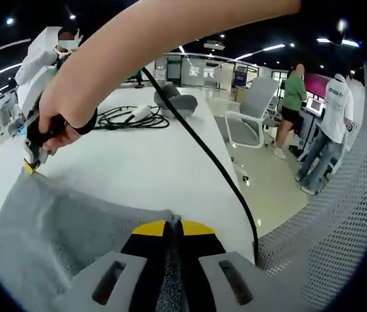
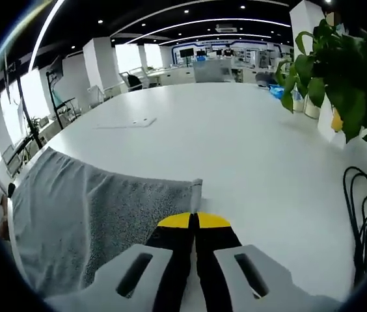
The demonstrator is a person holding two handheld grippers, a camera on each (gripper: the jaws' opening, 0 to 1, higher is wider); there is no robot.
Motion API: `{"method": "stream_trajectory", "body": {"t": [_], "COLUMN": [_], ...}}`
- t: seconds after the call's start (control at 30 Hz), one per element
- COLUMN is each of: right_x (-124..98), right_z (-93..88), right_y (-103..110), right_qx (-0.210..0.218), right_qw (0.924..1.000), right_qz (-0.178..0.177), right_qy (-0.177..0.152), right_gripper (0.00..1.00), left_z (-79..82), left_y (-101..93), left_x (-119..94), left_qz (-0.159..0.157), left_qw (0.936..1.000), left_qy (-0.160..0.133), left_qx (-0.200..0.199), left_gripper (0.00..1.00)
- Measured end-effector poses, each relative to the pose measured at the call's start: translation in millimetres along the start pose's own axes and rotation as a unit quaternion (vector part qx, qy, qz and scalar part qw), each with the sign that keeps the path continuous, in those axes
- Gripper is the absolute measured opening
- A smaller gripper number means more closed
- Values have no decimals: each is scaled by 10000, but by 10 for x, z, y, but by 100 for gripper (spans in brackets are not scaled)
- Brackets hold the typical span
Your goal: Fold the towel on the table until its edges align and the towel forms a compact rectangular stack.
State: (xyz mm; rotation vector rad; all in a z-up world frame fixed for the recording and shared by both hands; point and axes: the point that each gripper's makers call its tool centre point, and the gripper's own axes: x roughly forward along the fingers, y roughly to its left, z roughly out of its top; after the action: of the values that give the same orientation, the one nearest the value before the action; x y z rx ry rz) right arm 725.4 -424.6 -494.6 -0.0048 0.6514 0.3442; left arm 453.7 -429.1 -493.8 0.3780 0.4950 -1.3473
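Left gripper view: left tongs (image 1: 172, 227) pinch the towel (image 1: 53, 227) corner — right tongs (image 2: 194, 221) likewise. Uneven pulling could skew edges on the worktop (image 2: 235, 136).

Both views low, close over the table (image 1: 138, 156), sharing the towel (image 2: 86, 201)
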Motion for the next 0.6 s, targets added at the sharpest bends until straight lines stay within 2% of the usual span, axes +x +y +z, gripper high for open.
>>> {"method": "stream_trajectory", "body": {"t": [0.23,0.6], "right_x": [-49,-225], "right_z": [98,182], "right_y": [-52,-191], "right_qx": [94,196], "right_qw": [9999,9994], "right_qz": [3,-114], "right_qy": [-126,-275], "right_gripper": [0,0], "left_z": [310,464], "left_y": [33,-48], "left_x": [-11,-40], "left_qz": [-57,-162], "left_qw": [9974,9961], "left_qy": [-507,-738], "left_qx": [-518,-466], "left_gripper": [6,6]}}
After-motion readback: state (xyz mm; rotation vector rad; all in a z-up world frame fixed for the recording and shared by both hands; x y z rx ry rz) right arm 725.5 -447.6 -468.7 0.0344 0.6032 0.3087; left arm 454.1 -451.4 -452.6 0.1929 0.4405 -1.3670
